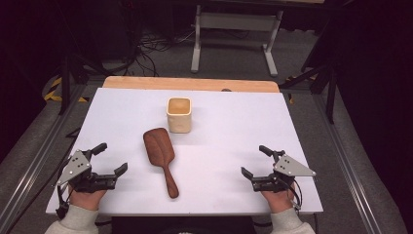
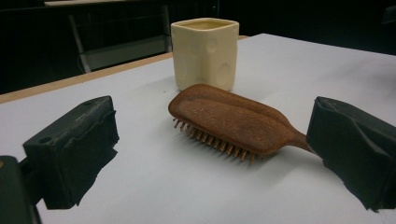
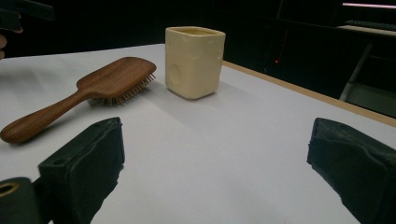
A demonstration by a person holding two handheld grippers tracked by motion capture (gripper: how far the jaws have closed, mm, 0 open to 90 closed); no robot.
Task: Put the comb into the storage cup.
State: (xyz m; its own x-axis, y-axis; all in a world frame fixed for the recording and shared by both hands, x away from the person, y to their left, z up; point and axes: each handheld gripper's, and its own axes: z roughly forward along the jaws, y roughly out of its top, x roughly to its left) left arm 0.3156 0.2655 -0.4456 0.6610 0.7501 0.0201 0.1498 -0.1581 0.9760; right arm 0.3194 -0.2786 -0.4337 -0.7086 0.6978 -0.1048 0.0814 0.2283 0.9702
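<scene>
Both hand-held grippers, left [image 1: 111, 159] and right [image 1: 254, 161], rest wide open and empty at the table's [image 1: 234, 126] near edge; the hairbrush [image 1: 160, 158] lies bristles-down between them, just before the cup [image 1: 178, 115]; best pinch its slim handle squarely.

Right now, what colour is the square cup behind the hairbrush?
Pale cream-yellow, with shallow round dimples on its sides. The cup shows best in the left gripper view.

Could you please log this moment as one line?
left gripper: open | right gripper: open | hairbrush: bristles down, untouched | cup: upright
</scene>
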